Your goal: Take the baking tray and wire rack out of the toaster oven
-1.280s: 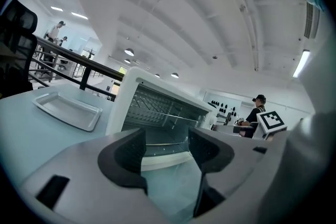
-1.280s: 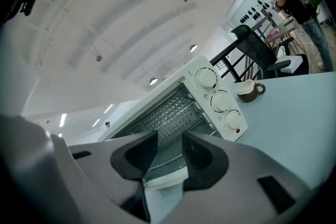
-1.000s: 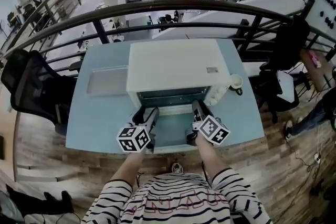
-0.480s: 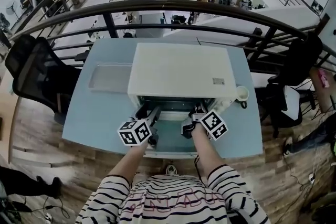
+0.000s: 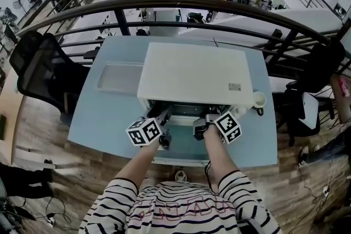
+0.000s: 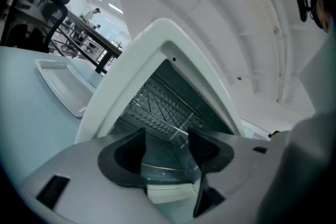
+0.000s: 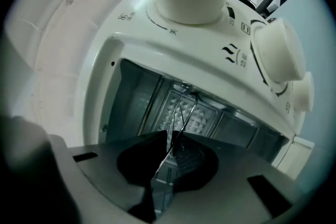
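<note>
The white toaster oven (image 5: 194,76) stands on the blue table with its door (image 5: 181,142) folded down. Inside it lies the wire rack (image 6: 157,107), also seen edge-on in the right gripper view as wire rack (image 7: 181,113). My right gripper (image 7: 170,157) is at the mouth on the knob side; its jaws are closing and pinch the rack's front edge. My left gripper (image 6: 168,149) hangs open at the mouth's left side with nothing gripped. In the head view both the left gripper (image 5: 164,115) and the right gripper (image 5: 205,118) reach over the door. A pale baking tray (image 5: 118,78) lies on the table left of the oven.
The oven's round knobs (image 7: 281,50) sit right beside my right gripper. A white cup (image 5: 258,100) stands at the oven's right. A dark railing (image 5: 164,5) runs behind the table (image 5: 93,129), and a black chair (image 5: 38,71) is at the left.
Both grippers have moved forward over the door up to the oven mouth. The right jaws have drawn together on the rack's edge; the left jaws stay as wide as before.
</note>
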Motion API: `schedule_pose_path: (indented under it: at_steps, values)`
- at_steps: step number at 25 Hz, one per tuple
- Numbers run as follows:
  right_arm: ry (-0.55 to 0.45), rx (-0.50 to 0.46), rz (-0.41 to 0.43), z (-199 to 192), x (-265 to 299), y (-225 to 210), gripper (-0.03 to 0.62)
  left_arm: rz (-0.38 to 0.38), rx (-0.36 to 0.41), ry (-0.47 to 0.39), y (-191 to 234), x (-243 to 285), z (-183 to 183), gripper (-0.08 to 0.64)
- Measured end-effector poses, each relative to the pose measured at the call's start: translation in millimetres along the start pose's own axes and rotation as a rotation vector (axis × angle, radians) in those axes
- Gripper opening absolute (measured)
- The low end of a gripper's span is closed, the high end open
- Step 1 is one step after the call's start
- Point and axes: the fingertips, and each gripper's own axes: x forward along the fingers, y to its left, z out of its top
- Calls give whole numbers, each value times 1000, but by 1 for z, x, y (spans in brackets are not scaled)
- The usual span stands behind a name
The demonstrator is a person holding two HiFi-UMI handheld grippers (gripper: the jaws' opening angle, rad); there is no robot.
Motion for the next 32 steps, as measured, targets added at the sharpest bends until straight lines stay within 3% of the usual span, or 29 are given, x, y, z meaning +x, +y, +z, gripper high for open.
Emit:
schedule_pose_path:
  at_steps: [9, 14, 28, 32]
  values:
    - [11, 2, -5, -4, -20, 0, 44, -33, -187, -50, 3, 3, 5, 265]
    - [0, 17, -17, -10, -39, 1, 41, -93, -342, -58, -2, -5, 3, 214]
    - [-39, 47, -33, -30, -99, 0, 37, -191, -525, 5, -12, -40, -24, 41]
    - [-53, 55, -39, -46, -119, -3, 35, -208, -588, 12, -6, -62, -35, 29]
